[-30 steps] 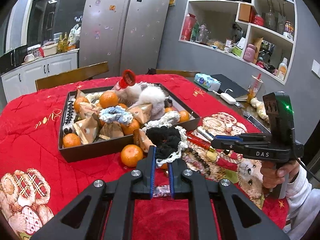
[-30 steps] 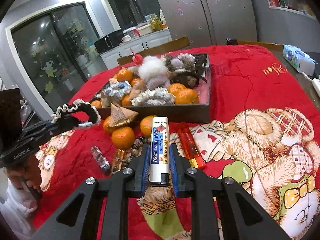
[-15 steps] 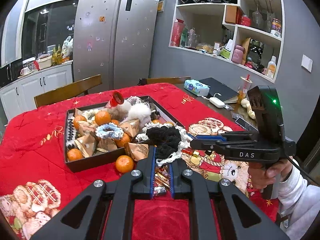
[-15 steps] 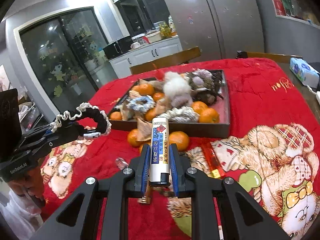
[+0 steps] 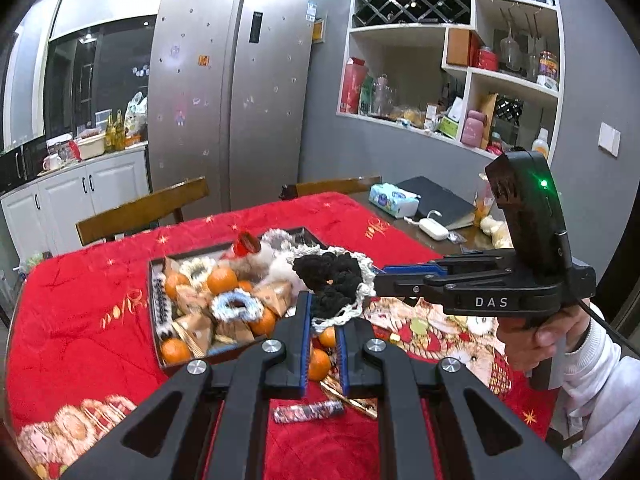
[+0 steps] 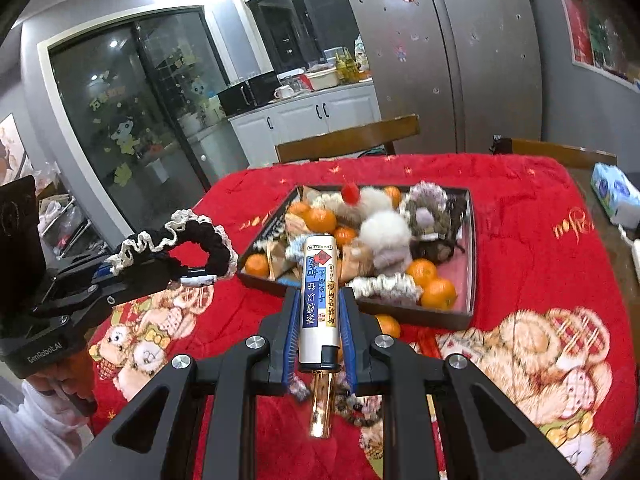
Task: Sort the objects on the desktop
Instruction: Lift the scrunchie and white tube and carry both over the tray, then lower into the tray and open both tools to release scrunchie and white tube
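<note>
My left gripper [image 5: 322, 312] is shut on a black scrunchie with white lace trim [image 5: 332, 280], held well above the table; the scrunchie also shows in the right wrist view [image 6: 184, 240]. My right gripper [image 6: 319, 304] is shut on a white lighter with blue and red print [image 6: 319, 304], also lifted. A dark tray [image 6: 468, 240] on the red blanket holds tangerines [image 6: 318, 218], fluffy pompoms, scrunchies and wrapped snacks. The tray also shows in the left wrist view [image 5: 154, 312].
Loose tangerines [image 5: 318, 362], a gold lighter [image 6: 320, 408], a patterned lighter [image 5: 308, 412] and beads lie on the blanket in front of the tray. Wooden chairs stand behind the table. A tissue pack [image 5: 390, 198], laptop and charger sit at the right side.
Both grippers have risen and drawn back from the table with their objects still held. The tray and loose items now look smaller and farther below.
</note>
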Demonstrator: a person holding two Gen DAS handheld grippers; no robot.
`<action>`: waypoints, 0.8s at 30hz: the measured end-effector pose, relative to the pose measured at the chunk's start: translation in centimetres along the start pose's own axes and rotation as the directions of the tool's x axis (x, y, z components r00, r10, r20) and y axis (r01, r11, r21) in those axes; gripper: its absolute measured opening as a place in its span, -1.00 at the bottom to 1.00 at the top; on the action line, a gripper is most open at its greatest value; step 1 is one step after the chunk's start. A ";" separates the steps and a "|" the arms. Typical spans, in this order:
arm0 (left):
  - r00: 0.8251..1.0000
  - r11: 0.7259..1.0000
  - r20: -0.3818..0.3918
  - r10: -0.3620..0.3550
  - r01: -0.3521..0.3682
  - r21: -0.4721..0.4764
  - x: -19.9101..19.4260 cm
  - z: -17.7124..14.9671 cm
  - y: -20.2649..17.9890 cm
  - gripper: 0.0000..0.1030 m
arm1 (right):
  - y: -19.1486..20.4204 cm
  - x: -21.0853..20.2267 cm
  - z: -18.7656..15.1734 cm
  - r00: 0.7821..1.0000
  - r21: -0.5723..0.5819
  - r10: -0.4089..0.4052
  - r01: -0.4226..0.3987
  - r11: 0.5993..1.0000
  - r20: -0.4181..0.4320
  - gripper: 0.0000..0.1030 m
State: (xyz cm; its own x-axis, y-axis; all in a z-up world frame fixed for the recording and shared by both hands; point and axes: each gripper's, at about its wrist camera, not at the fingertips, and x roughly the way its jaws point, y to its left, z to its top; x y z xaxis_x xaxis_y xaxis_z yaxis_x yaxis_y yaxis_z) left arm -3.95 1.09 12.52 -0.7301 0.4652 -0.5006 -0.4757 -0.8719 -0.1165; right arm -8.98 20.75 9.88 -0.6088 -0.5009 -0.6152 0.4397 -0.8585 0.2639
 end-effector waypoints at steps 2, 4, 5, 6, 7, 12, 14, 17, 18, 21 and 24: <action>1.000 1.000 0.003 0.002 -0.002 0.008 0.0 0.7 0.3 -0.78 | 0.2 0.1 1.0 1.000 -0.008 -0.002 0.002 1.000 0.000 -0.64; 1.000 1.000 0.006 0.005 -0.005 0.014 0.1 1.4 0.7 -0.78 | 0.3 0.4 1.7 1.000 -0.015 0.001 -0.001 1.000 -0.001 -0.64; 1.000 1.000 0.006 0.006 -0.006 0.015 0.3 1.7 0.9 -0.78 | 0.4 0.5 2.1 1.000 -0.017 0.004 -0.004 1.000 -0.002 -0.64; 1.000 1.000 0.007 0.008 -0.008 0.017 0.5 2.1 1.1 -0.78 | 0.5 0.8 2.7 1.000 -0.019 0.007 -0.007 1.000 -0.004 -0.64; 1.000 1.000 0.008 0.010 -0.010 0.018 0.7 2.4 1.3 -0.78 | 0.6 1.1 3.1 1.000 -0.020 0.012 -0.012 1.000 -0.005 -0.64; 1.000 1.000 0.015 0.009 -0.009 0.010 2.2 3.9 2.7 -0.78 | 0.9 2.8 5.0 0.999 -0.026 0.034 -0.034 0.999 -0.009 -0.64; 1.000 1.000 0.016 0.010 -0.010 0.005 3.0 4.5 3.4 -0.78 | 0.9 3.7 5.7 0.999 -0.028 0.043 -0.043 0.999 -0.010 -0.64; 1.000 1.000 0.010 0.012 -0.012 -0.006 4.4 5.4 4.5 -0.78 | 0.6 5.0 6.7 0.998 -0.020 0.054 -0.054 0.998 -0.014 -0.64; 1.000 1.000 0.006 0.013 -0.012 -0.008 4.8 5.6 4.8 -0.78 | 0.4 5.5 6.9 0.998 -0.016 0.057 -0.057 0.998 -0.016 -0.64; 1.000 1.000 -0.006 0.017 -0.017 -0.007 6.2 6.0 5.7 -0.78 | -0.3 7.0 7.7 0.998 -0.004 0.065 -0.065 0.998 -0.023 -0.64; 1.000 1.000 -0.011 0.013 -0.013 -0.027 7.8 6.5 7.1 -0.78 | -1.4 8.6 8.5 0.997 0.015 0.070 -0.070 0.997 -0.032 -0.64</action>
State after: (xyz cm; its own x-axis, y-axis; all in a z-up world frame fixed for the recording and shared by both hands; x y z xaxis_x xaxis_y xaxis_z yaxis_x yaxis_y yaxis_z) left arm -16.19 -0.48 13.32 -0.7305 0.4523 -0.5116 -0.4529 -0.8816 -0.1327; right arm -20.42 16.65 10.49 -0.5552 -0.5561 -0.6185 0.4708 -0.8231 0.3175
